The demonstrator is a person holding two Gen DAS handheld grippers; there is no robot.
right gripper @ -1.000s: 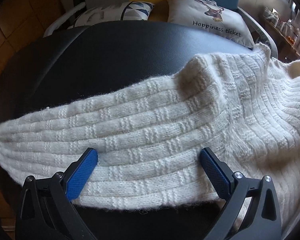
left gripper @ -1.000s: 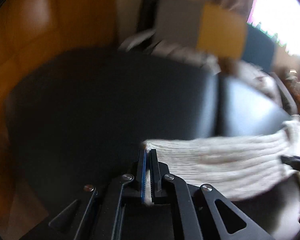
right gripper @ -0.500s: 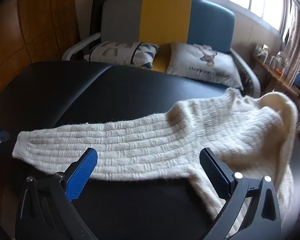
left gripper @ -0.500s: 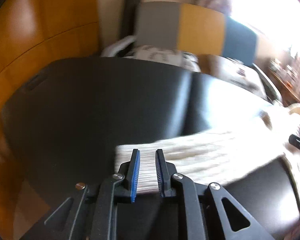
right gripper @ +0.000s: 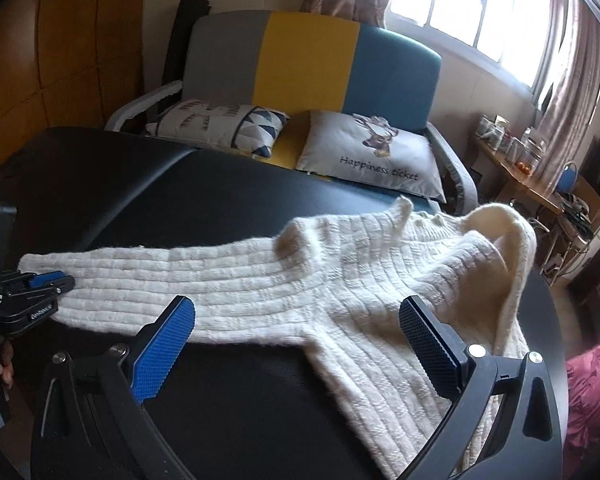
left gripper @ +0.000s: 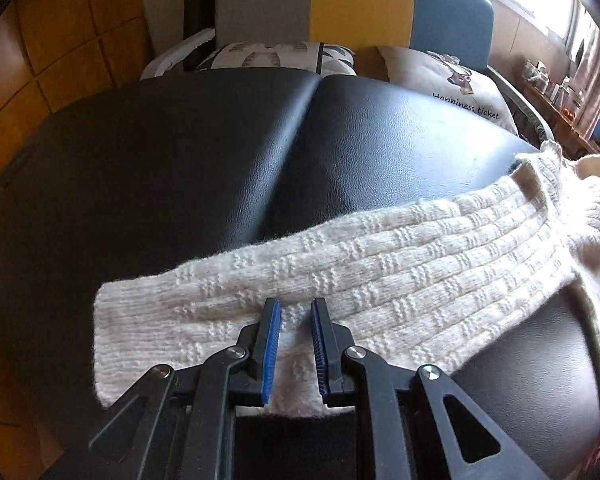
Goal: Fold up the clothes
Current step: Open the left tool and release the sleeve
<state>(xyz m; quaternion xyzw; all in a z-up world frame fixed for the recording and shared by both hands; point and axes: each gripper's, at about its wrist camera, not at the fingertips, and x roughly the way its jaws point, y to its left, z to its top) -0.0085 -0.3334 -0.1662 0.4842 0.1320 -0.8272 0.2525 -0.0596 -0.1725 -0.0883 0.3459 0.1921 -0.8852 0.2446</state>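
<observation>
Cream chunky-knit sweater [right gripper: 340, 280] spread on smooth black leatherette table [left gripper: 180, 180], ribbed sleeve [left gripper: 340, 280] stretched flat just ahead of left gripper [left gripper: 294, 320], its blue ridged pads slightly apart over the sleeve, right gripper [right gripper: 296, 320] spread wide above the underarm, gripping nothing.

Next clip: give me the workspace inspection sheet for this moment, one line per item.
Surface: black padded table, seam down the middle, mostly bare.
Job's things: cream knit sweater lying on the table, one sleeve stretched out flat toward the left side, body bunched at the right edge.
Clutter: nothing seen on the table.
Grippers: left gripper open a little, fingers astride the sleeve near the cuff; right gripper wide open, holding nothing, above the sweater.
Cables: nothing seen.
Surroundings: grey, yellow and blue sofa with two cushions behind the table; window with curtains; cluttered shelf at right.
</observation>
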